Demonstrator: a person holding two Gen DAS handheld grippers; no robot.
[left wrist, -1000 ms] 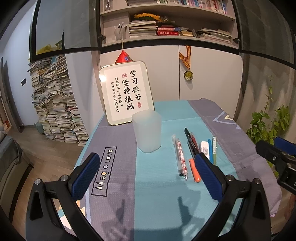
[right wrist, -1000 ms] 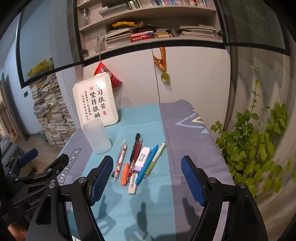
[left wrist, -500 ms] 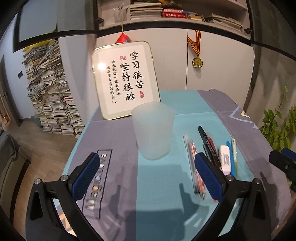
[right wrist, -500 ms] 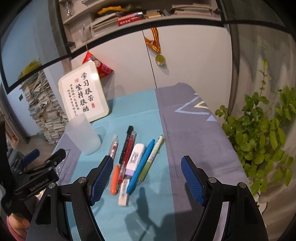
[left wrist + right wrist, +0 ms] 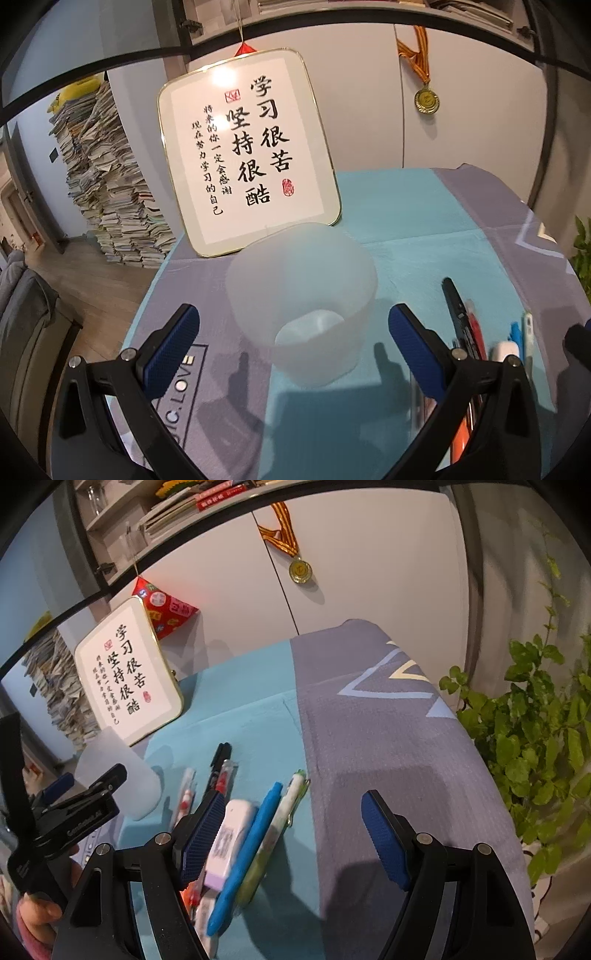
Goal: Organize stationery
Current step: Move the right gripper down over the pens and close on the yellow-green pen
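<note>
Ahead of the left gripper [image 5: 293, 343], between its widely parted jaws and slightly beyond their tips, stands the frosted cup [image 5: 301, 306], upright and empty on the teal and grey tablecloth [image 5: 424, 221]; the blue pads [image 5: 171, 345] sit to either side of it without touching, so this gripper holds nothing. The cup looks light and wide, and its rim nearly fills the gap between the pads, so an off-centre approach could let one pad nudge the wall first and slide or tip it, possibly back against the framed calligraphy board [image 5: 247, 147] leaning just behind it. A squeeze high on the thin wall could also flex it and let it slip. The right gripper [image 5: 293, 836] is likewise open wide and empty, angled down over the row of pens lying to the right of the cup. Between its jaws and close to its left pad lie a white correction tape [image 5: 231, 840], a blue pen [image 5: 251, 849] and a pale green pen [image 5: 277, 830], packed side by side and touching. More pens, among them a black pen [image 5: 219, 758] and a clear patterned one [image 5: 186, 795], lie outside the left pad, partly hidden by it. The likely trouble here is picking up more than one item: closing over this bundle could catch two pens at once, or pinch one at an angle so it rolls away and scatters its neighbours. The smooth round barrels may also twist in the pads, and a pen held off its middle would hang tilted, awkward for dropping into the cup.
</note>
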